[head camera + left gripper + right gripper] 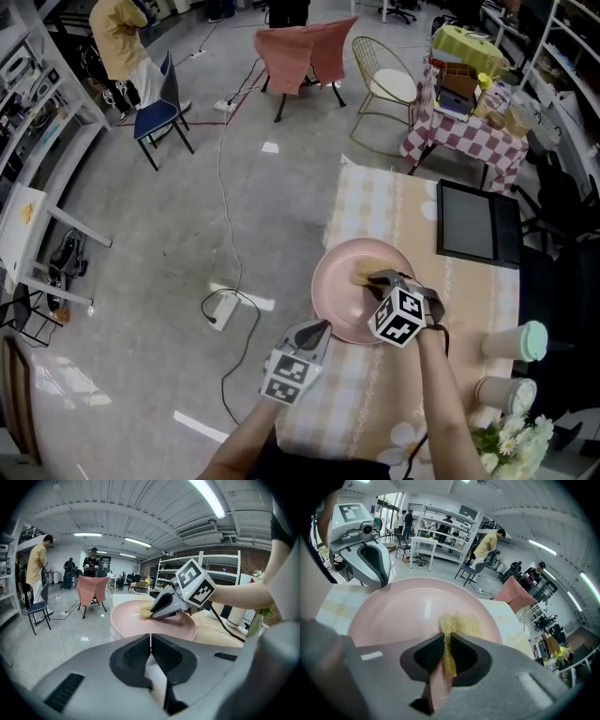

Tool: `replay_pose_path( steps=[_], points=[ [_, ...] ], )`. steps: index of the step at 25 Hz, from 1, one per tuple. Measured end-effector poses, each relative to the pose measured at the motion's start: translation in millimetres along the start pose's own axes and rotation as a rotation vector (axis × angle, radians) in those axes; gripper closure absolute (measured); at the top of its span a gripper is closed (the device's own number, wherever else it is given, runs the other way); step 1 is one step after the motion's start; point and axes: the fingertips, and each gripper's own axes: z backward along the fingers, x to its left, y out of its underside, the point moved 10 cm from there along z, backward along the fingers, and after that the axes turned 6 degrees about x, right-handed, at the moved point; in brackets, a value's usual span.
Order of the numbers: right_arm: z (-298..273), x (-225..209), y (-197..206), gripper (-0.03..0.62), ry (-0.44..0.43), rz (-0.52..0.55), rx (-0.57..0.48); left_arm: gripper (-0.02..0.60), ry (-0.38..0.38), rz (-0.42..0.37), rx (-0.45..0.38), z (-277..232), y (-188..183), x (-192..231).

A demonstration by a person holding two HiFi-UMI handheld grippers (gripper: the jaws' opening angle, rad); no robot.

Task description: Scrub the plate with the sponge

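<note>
The left gripper (319, 330) is pinched shut on the near rim of the pink plate (337, 281), which sits at the left edge of the table (375, 202). Over the plate's middle, the right gripper (375, 278) clamps the yellow sponge (459, 626), its free end pressed on the plate straight ahead of the jaws (so scrubbing looks like the right's job). I can read no brand or label.

Ylw sponge (461, 625) on pink plate (393, 609)
</note>
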Motion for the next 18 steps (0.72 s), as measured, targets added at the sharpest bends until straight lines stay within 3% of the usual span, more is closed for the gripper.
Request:
replay_pose_path(
  steps=[18],
  points=[
    [5.3,8.7,1.1,0.550,-0.015,-0.001,0.006,0.565,0.004,-0.004,0.005,-1.1,-2.3,0.0]
  ],
)
